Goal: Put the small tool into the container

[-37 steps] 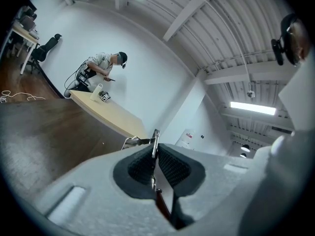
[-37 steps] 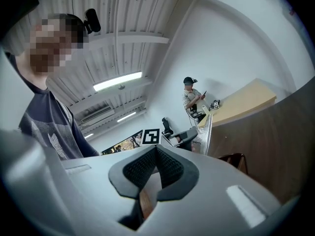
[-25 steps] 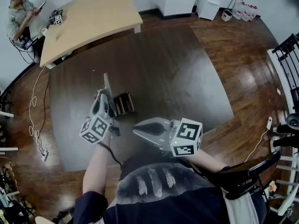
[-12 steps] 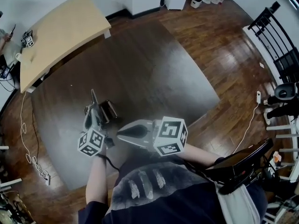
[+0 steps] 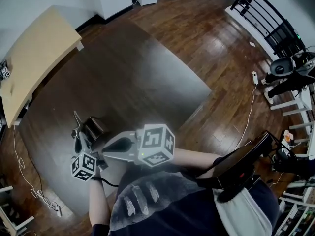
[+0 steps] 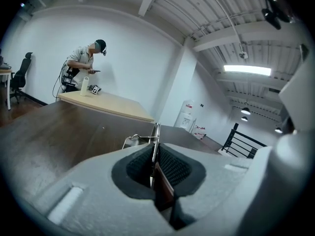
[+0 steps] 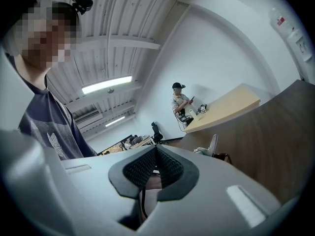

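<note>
step, as judged: carrying, not yet placed | left claw [image 6: 154, 157] clamped on small tool [image 6: 155, 140], blade near container [image 5: 93, 127] on table [image 5: 147, 82] | right claw [image 7: 155, 156] closed, empty | next likely needs: align blade over opening, lower, release

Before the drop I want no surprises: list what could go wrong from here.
The small tool is thin, and the left gripper pinches only its lower part, so it may pivot or slip. The container is small and close ahead; the protruding tip could knock it aside.
</note>
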`<state>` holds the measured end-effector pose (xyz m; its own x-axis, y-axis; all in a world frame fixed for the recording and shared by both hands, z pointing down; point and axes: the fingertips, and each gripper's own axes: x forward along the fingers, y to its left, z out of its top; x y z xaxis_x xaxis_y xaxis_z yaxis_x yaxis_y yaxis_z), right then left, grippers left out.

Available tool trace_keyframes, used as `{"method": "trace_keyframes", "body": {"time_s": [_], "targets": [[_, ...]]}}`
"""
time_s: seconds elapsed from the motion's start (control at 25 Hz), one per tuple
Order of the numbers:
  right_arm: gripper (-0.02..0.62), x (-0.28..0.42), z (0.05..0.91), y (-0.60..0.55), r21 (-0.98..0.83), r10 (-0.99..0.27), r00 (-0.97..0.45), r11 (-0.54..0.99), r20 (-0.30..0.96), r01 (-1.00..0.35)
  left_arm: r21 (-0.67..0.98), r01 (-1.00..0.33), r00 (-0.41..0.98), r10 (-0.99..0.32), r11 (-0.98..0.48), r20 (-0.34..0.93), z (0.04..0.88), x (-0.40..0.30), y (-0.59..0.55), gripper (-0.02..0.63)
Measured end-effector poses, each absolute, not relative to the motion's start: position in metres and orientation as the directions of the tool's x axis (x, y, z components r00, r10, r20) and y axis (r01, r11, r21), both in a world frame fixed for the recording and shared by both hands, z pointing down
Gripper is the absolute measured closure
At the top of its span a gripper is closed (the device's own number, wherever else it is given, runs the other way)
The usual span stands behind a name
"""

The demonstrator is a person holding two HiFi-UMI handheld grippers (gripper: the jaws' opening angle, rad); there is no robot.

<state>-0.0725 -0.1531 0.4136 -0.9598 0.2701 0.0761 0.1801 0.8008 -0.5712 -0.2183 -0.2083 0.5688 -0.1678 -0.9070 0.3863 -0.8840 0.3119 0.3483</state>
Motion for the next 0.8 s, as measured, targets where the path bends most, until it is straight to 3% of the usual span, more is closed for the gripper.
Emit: {"method": "trace_keyframes", "body": {"time_s": [0.8], "targets": [[0.6, -0.035, 0.409, -0.164, -0.591, 0.295, -0.955, 0.777, 0.04, 0.216, 0.326, -0.902, -0.115, -0.887, 0.281, 0.447, 0.573, -0.17, -0.21, 0.584]]}}
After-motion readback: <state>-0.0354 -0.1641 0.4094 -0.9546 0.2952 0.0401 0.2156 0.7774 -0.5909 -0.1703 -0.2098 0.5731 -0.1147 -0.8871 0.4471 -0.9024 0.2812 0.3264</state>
